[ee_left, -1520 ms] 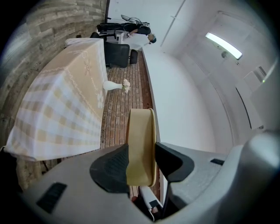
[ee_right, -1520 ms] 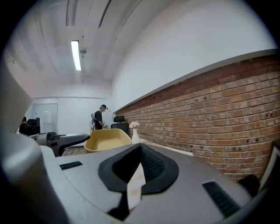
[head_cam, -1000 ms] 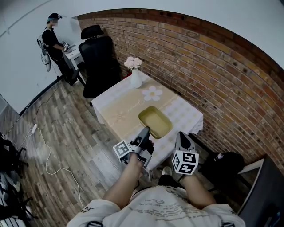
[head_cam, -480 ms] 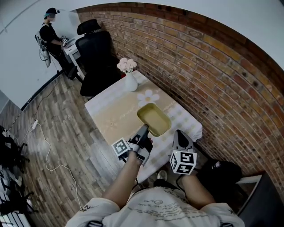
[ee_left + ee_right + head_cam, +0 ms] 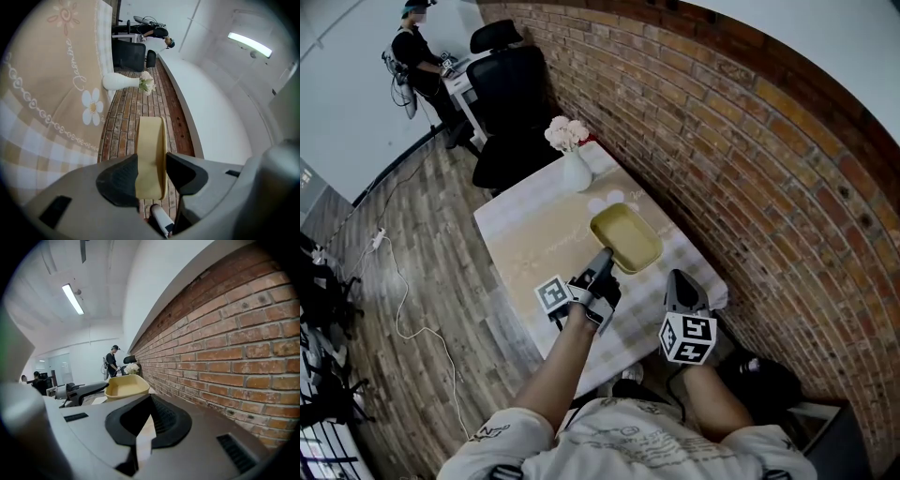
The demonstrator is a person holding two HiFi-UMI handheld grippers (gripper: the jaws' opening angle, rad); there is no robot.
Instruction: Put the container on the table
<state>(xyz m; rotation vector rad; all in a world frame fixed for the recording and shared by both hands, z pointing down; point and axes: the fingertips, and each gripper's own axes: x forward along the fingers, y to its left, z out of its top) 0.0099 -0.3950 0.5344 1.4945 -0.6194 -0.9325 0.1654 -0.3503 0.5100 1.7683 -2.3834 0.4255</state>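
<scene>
Yellow container [image 5: 627,236] held over the table [image 5: 530,234].
The left gripper [image 5: 602,265] clamps its jaws on the near rim of this shallow, pale, empty tub, rectangular with rounded corners, near the brick wall [image 5: 741,159]; the right gripper [image 5: 679,284] hangs beside it, jaws closed on nothing.

Your off-white short-sleeved T-shirt [image 5: 628,436], at 6 o'clock in the head view, carries dark line print on the chest and the left sleeve. Grey moulded left gripper [image 5: 604,257], at 12 o'clock from the shirt: smooth black pads [image 5: 117,180]. Grey right gripper [image 5: 679,278]: ribbed black pads [image 5: 165,420]. Each bears a white cube with black square markers [image 5: 688,338].
</scene>
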